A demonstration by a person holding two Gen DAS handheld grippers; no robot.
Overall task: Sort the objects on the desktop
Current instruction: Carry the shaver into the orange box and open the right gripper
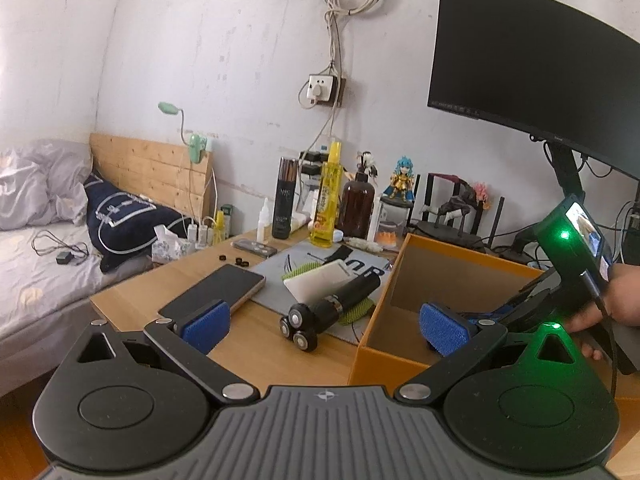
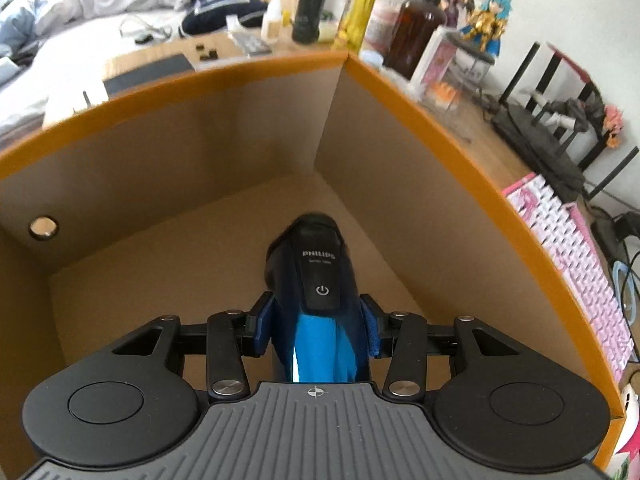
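the right gripper [image 2: 316, 330] has its blue fingers [image 2: 265, 330] pressed on both sides of a blue and black shaver [image 2: 316, 280], so it holds the shaver firmly. the shaver points down into the orange box [image 2: 440, 128], above the brown bottom; i cannot tell if it touches it. the left gripper [image 1: 322, 326] has its fingers [image 1: 206, 326] wide apart and holds nothing. between them, at about 12 o'clock, a black three-head shaver [image 1: 332, 310] lies on the surface [image 1: 260, 344], partly on a grey mat [image 1: 280, 276]. a phone [image 1: 224, 288] lies at 10 o'clock, just behind the left finger. the orange box stands at 2 o'clock. a hand [image 1: 616, 300] holds the right gripper there.
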